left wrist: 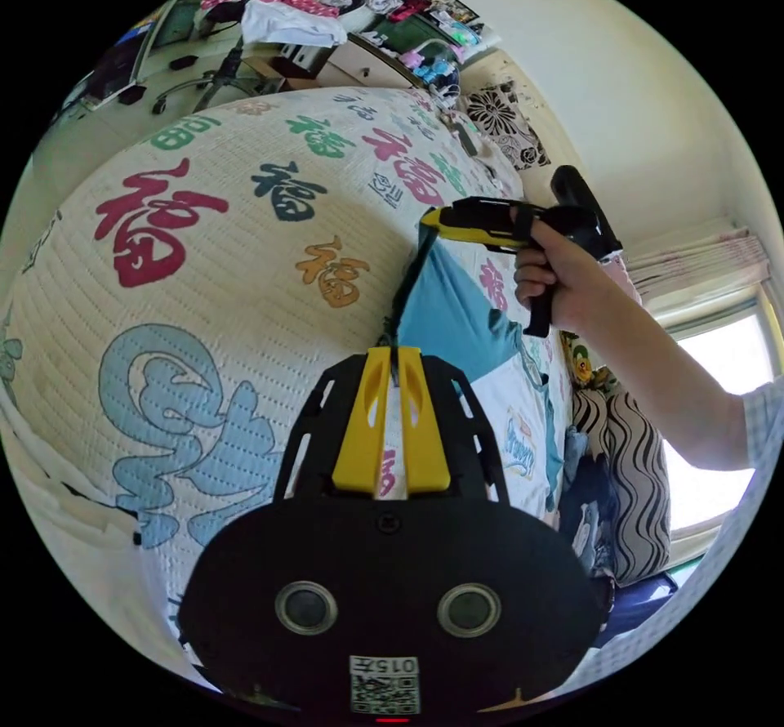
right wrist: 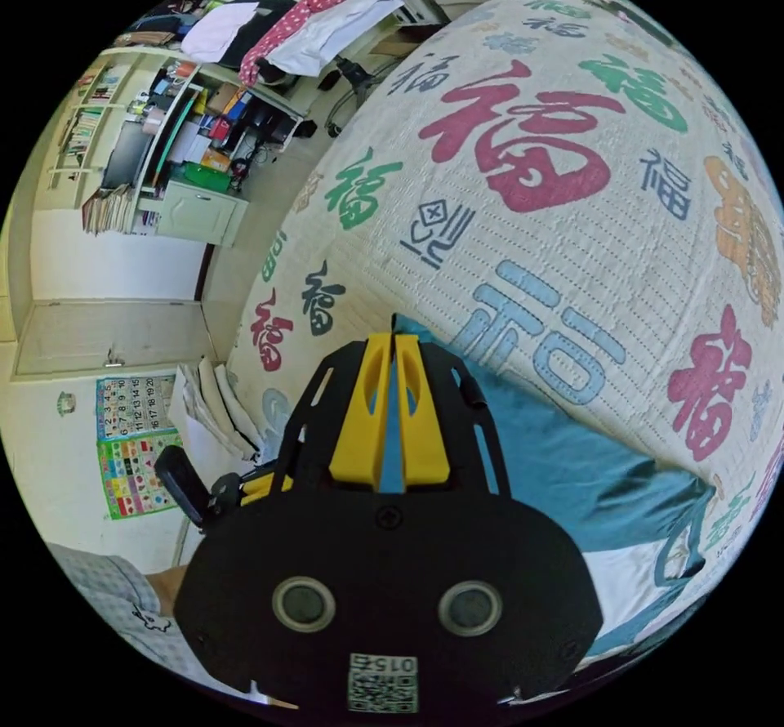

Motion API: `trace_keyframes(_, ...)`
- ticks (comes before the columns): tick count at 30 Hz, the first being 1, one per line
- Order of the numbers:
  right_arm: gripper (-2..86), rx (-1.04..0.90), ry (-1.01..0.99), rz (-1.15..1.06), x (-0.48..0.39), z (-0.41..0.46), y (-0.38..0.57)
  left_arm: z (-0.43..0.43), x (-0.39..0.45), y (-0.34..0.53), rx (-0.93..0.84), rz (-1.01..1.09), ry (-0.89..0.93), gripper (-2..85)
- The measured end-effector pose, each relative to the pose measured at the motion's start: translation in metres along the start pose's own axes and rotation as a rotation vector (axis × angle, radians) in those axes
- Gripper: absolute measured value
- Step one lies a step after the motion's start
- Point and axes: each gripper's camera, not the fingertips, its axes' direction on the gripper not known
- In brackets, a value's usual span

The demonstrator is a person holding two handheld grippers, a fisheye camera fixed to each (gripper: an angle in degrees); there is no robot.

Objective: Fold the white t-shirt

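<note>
**Mara:** Both grippers come first, nearest the lens. At the bottom centre of the left gripper view, the left gripper (left wrist: 393, 349) has its yellow jaws pressed together on a dark teal edge of the t-shirt (left wrist: 506, 400). In the right gripper view, low in the frame, the right gripper (right wrist: 393, 337) is nipped the same way on a teal corner of that shirt (right wrist: 563, 466).

**Devin:** And the right gripper also appears at centre right of the left gripper view (left wrist: 433, 219), held in a hand (left wrist: 551, 278), jaws closed on the upper edge of the cloth?

**Mara:** It looks so. Between the two grips the shirt hangs taut: teal sleeve or trim, then a white body with a small print, running toward the lower right of that frame.

**Devin:** How would it handle?

**Mara:** Light, soft and limp, by the look of it. It drapes and creases wherever it is not pulled, so it should sag in the middle if the grips slacken. Hems and sleeve edges, where the fabric is doubled, seem the surest places to pinch.

**Devin:** Behind it?

**Mara:** The quilted bedspread (left wrist: 204, 269) with large coloured characters lies under the shirt. Farther off, at the upper left, a chair piled with clothes (left wrist: 269, 12), and in the right gripper view a cluttered bookshelf (right wrist: 147, 139) at the left edge.
</note>
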Motion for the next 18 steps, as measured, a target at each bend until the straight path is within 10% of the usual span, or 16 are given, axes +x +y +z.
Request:
trace_keyframes(10,2.4,-0.077,0.343,-0.221,-0.058,0.014,-0.048,-0.084,-0.009,-0.011,-0.016,-0.042,-0.121,-0.6)
trace_keyframes(18,2.3,-0.04,0.196,-0.241,-0.06,-0.004,-0.064,-0.169,-0.01,0.027,-0.179,0.082,-0.126,-0.7)
